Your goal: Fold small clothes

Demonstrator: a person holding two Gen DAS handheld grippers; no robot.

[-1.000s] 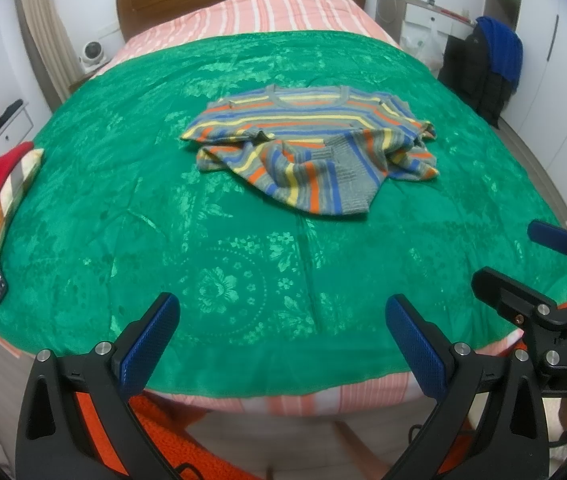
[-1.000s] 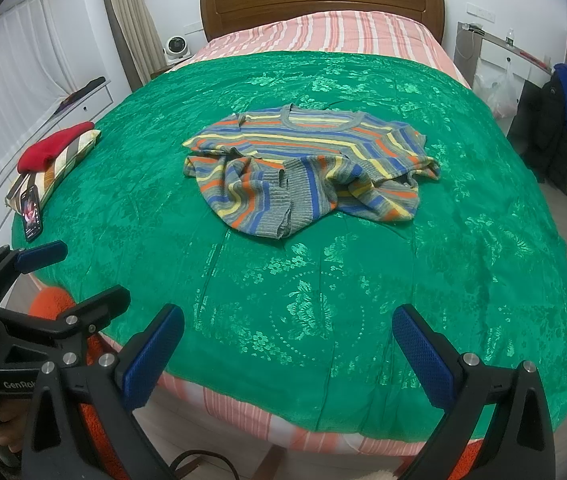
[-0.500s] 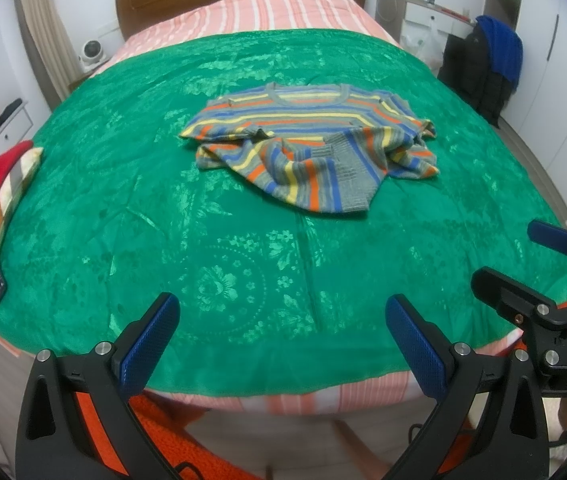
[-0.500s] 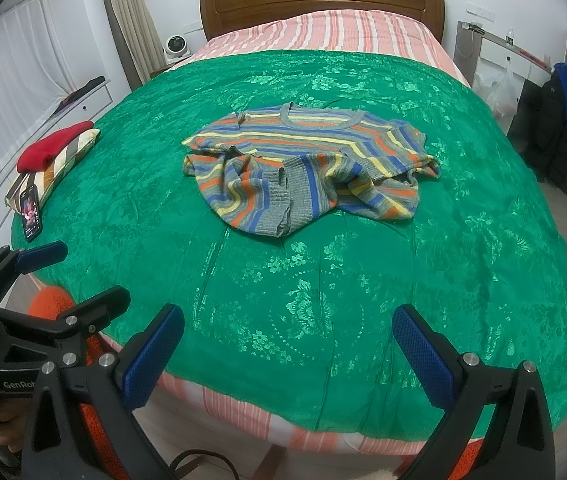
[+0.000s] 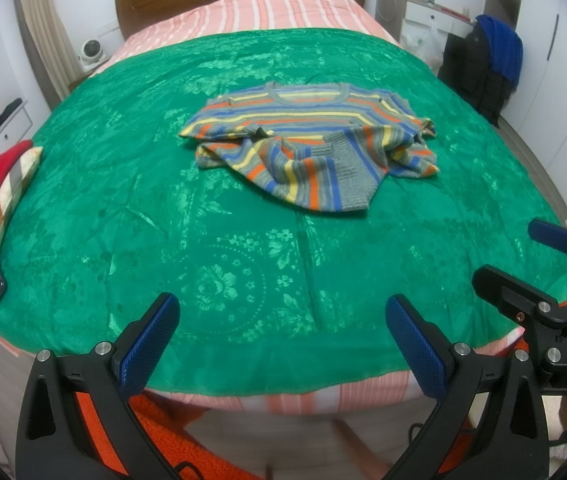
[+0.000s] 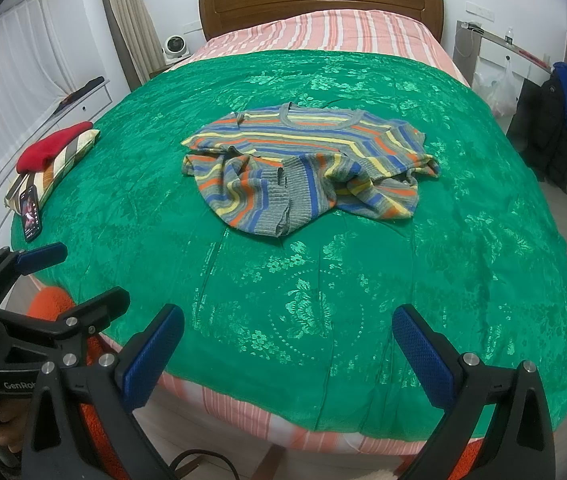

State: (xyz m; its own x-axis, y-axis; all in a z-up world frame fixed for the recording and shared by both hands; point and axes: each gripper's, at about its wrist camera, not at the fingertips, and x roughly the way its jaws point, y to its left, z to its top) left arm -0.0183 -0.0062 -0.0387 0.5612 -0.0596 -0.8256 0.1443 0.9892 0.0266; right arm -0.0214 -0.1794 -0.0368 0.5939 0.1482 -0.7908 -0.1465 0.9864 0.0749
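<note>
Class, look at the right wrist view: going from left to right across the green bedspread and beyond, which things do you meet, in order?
Phone → red hat → striped sweater → white plastic bag → dark jacket with blue cloth.

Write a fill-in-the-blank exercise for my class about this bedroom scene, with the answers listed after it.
1. The striped sweater lies crumpled on a ____ bedspread.
2. Both the left gripper and the right gripper have their jaws ____.
3. The phone lies near the bed's edge, beside a folded ____ garment resting on a striped cushion.

Answers: green; open; red
</note>
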